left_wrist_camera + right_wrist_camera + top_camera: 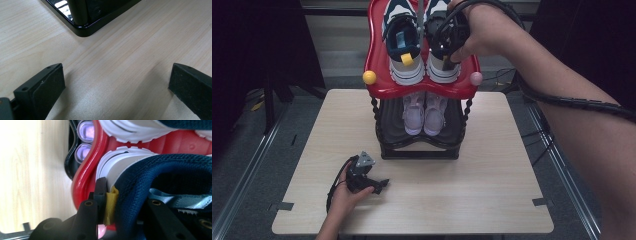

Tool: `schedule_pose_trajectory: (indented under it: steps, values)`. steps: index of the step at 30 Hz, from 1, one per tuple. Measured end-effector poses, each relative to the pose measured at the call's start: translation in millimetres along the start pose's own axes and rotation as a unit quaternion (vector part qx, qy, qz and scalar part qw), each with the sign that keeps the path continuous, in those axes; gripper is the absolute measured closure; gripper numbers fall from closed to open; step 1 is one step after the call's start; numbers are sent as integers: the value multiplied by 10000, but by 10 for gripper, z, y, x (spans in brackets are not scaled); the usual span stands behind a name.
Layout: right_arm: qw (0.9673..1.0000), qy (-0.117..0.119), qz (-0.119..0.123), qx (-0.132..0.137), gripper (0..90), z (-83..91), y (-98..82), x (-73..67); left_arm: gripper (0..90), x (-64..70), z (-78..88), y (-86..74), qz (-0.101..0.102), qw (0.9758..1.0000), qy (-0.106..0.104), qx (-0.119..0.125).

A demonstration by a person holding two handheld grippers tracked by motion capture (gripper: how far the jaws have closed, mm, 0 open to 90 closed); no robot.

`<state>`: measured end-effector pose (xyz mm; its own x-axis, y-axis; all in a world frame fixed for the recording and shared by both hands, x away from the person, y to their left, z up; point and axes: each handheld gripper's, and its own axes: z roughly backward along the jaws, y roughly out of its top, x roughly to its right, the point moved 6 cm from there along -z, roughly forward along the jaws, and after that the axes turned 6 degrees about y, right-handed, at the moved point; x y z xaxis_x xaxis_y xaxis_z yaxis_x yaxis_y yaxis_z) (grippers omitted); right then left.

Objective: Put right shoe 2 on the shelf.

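- the right sneaker (443, 55) of a navy-and-white pair, with a white sole and a yellow heel tab (110, 205), stood on the red top shelf (382, 75) of a small shoe rack, beside its mate (404, 47); a pale pink pair (424, 114) sat on the black lower shelf.
- the right arm reached across from the right, hand bent down over the heel.
- the right gripper (447, 50) clamped the heel collar: one jaw outside against the tab, the other inside the shoe.
- the left gripper (379, 185) lay low on the wooden table (492, 185) near the rack's base, jaws spread wide, holding nothing.
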<state>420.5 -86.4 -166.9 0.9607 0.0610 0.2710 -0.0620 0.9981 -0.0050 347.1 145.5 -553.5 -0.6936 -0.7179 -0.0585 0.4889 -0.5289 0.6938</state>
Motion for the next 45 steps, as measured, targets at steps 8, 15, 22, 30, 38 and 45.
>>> schedule_pose_trajectory:
  steps: [8,15,22,30,38,45]
  values:
    - [9999,38,141,89,718,-16,7,54,0,0,0,0,-2,10000,0,-1]
    - [9997,40,83,208,693,-14,-28,64,0,0,0,0,2,10000,-1,-1]
    - [9974,-176,-476,511,320,26,-19,65,0,0,0,0,3,10000,1,-1]
    - [9883,6,-1184,964,200,142,-89,-11,0,-2,0,0,6,10000,13,4]
    - [9788,485,-1766,918,155,307,-229,-62,0,-3,-1,0,20,10000,18,5]
    - [9721,795,-2081,741,156,369,-351,-132,0,0,-2,1,32,10000,16,13]
